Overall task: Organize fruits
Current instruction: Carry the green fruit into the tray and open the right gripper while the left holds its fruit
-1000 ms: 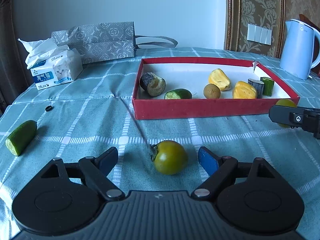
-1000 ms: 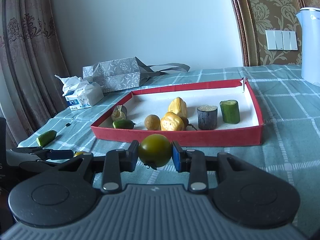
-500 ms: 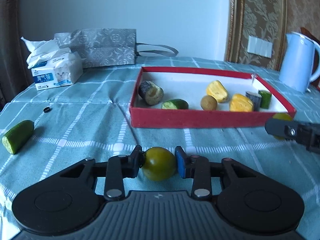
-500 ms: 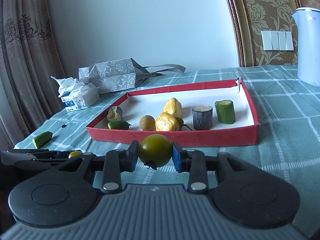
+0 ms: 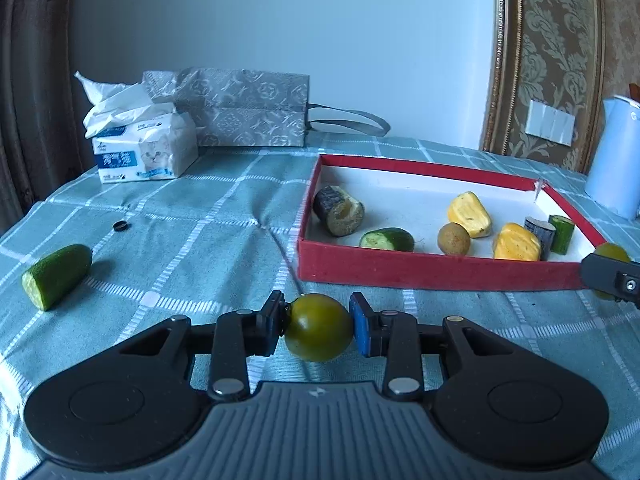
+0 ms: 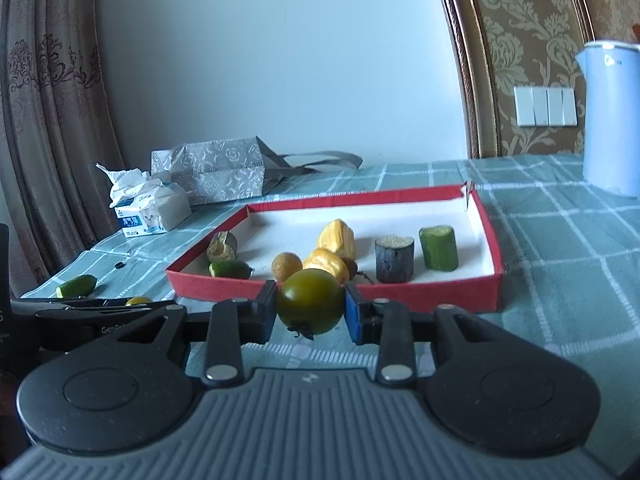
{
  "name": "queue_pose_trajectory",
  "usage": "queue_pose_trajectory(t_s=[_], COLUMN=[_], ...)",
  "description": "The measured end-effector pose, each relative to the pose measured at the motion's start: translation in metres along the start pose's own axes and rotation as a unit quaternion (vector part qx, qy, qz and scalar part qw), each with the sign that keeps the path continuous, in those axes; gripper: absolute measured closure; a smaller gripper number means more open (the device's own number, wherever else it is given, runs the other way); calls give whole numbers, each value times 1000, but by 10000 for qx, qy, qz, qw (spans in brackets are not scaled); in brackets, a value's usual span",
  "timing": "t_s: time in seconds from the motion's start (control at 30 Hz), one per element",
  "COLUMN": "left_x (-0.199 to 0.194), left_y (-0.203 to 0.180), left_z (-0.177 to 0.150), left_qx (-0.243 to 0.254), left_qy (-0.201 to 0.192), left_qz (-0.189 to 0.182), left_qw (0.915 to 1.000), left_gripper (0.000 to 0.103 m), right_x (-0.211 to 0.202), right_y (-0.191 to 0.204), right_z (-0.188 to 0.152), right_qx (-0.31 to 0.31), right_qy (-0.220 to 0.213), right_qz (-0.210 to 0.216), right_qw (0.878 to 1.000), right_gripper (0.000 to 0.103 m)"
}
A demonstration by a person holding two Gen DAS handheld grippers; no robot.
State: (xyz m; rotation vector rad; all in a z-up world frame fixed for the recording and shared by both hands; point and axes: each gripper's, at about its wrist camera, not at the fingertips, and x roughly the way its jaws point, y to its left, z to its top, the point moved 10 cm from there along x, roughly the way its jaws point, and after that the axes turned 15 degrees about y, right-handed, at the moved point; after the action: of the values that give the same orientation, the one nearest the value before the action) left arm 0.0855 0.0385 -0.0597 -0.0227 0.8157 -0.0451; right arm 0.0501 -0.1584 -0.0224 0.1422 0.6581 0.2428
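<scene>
At mid-frame the red tray (image 5: 432, 270) holds cucumber, eggplant and yellow fruit pieces, while the left gripper (image 5: 318, 326) and right gripper (image 6: 310, 306) each clamp a green tomato.

We see teal tablecloth (image 5: 224, 216) crossed by white check lines. Red tray (image 5: 432, 270), white inside. In our left gripper (image 5: 319, 326), olive-green tomato (image 5: 319, 328); one pad blue, frame black. Same olive green on tomato (image 6: 310, 306) in our right gripper (image 6: 310, 308). Yellow jackfruit chunks (image 5: 469, 214), brown round fruit (image 5: 453, 239), bright green cucumber piece (image 5: 56, 276). Grey gift bag (image 5: 244, 114) with pale floral motifs. Pale blue kettle (image 6: 610, 116). We note gold damask wallpaper (image 6: 532, 28).
</scene>
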Motion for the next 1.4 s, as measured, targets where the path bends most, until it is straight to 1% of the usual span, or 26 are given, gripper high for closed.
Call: queue_pose_trajectory(t_s=[0.2, 0.3, 0.43, 0.53, 0.63, 0.73, 0.9, 1.0, 1.1, 1.13, 1.17, 1.2, 1.23, 1.27, 1.37, 1.4], left_x=[0, 1, 1, 2, 2, 3, 3, 3, 4, 5, 5, 4, 5, 5, 5, 5], left_y=[1, 1, 2, 2, 2, 2, 2, 2, 3, 3, 3, 3, 3, 3, 3, 3], left_z=[0, 0, 0, -1, -1, -1, -1, -1, -1, -2, -2, -1, -1, -1, -2, -2], left_qx=[-33, -37, -72, -77, -83, -89, -92, -93, -107, -107, -107, -107, -108, -111, -133, -143], left_qy=[-1, 10, 29, 35, 42, 53, 68, 71, 81, 84, 81, 77, 78, 86, 97, 106], left_qz=[11, -13, -20, -20, -21, -37, -49, -51, -52, -54, -55, -52, -52, -53, -56, -55], left_qw=[10000, 10000, 10000, 10000, 10000, 9999, 9999, 9999, 9999, 9999, 9999, 9999, 9999, 9999, 9998, 9998], left_gripper=[68, 68, 68, 68, 68, 68, 68, 68, 68, 68, 68, 68, 68, 68, 68, 68], right_x=[1, 4, 12, 26, 47, 66, 92, 103, 98, 95, 92, 87, 82, 78, 67, 61], right_y=[-3, -8, -16, -30, -45, -56, -63, -65, -68, -68, -68, -69, -70, -70, -73, -74], right_z=[13, 29, 56, 75, 87, 92, 89, 85, 81, 80, 79, 80, 81, 83, 88, 90], right_qx=[-111, -101, -157, -6, 151, 177, 116, 150, 273, 303, 307, 300, 302, 295, 284, 346], right_qy=[-43, -73, -227, -203, -33, 61, 249, 352, 247, 210, 164, 74, -14, -103, -285, -324], right_qz=[-210, -271, -513, -626, -692, -899, -1035, -1012, -953, -912, -877, -874, -878, -845, -940, -900], right_qw=[9997, 9996, 9983, 9978, 9975, 9958, 9942, 9941, 9948, 9952, 9955, 9957, 9957, 9959, 9948, 9948], right_gripper=[70, 70, 70, 70, 70, 70, 70, 70, 70, 66, 50, 39, 20, 17, 17, 17])
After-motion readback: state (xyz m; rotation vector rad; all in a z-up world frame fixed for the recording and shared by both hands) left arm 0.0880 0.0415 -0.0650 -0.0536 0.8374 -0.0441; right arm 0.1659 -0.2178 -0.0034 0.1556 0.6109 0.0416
